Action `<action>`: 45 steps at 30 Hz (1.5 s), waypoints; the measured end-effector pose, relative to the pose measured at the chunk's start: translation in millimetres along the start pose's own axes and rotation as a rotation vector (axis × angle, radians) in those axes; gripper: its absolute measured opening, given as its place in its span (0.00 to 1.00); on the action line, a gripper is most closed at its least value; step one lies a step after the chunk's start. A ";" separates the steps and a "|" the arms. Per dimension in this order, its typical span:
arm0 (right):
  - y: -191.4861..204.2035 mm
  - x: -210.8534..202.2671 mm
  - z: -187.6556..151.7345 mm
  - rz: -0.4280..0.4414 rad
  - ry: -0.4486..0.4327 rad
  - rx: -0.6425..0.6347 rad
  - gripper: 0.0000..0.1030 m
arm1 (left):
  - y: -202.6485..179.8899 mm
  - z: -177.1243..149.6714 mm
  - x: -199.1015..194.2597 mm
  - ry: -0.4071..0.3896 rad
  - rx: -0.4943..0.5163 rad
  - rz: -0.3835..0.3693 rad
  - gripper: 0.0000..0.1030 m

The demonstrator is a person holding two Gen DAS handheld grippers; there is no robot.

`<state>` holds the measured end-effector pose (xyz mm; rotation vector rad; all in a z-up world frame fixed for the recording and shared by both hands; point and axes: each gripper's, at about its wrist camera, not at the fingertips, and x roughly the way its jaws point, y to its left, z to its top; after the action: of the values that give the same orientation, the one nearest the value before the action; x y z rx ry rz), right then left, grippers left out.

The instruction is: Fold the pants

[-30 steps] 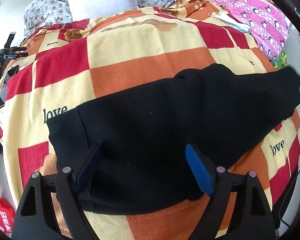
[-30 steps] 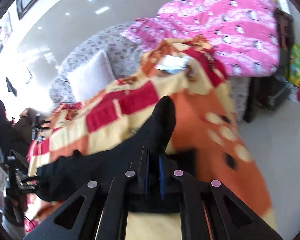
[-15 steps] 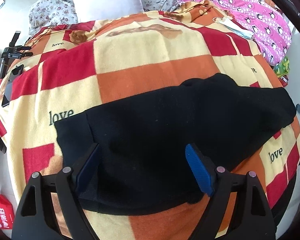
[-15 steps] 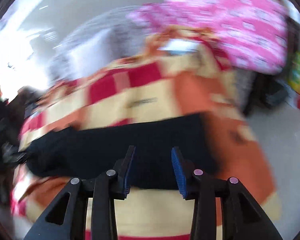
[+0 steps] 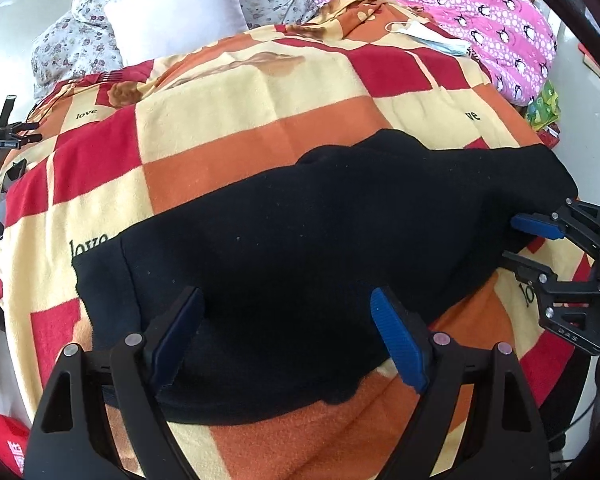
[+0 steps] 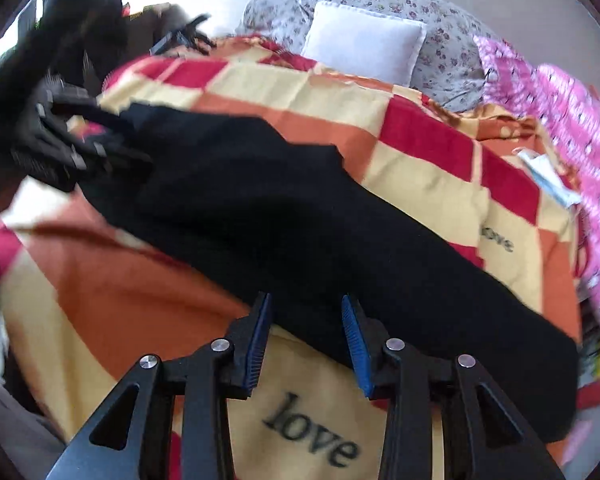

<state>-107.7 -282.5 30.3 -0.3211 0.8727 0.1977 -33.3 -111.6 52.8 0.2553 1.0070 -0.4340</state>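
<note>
One pair of black pants (image 5: 300, 248) lies flat across a checked blanket (image 5: 240, 140) on the bed. The left hand-held gripper (image 5: 288, 332) hovers wide over one end; the right hand-held gripper (image 6: 306, 336) stands partly apart at the other end, gripping nothing

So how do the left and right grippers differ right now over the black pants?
The left gripper has its blue pads spread wide over the broad end of the black fabric pants; the right gripper has a much narrower gap and sits at the pants' lower edge near the narrow end. The left one's jaws face side to side, while the right one's appear stacked in the left view. Both are open and clamp nothing.
</note>
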 end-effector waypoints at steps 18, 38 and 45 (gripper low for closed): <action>-8.5 17.2 6.1 -0.027 -0.035 -0.091 0.36 | -5.7 8.1 17.7 0.030 0.001 0.004 0.83; -24.8 -2.7 -8.8 0.236 -0.016 0.130 0.03 | 2.8 -4.1 6.7 0.023 -0.022 0.001 0.83; -26.3 -9.9 -7.6 0.234 -0.034 0.157 0.08 | -2.5 -9.3 8.2 0.013 0.004 0.029 0.83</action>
<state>-111.5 -310.1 38.5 -0.0680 0.8862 0.3483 -37.7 -112.0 41.0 0.2767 1.0144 -0.4085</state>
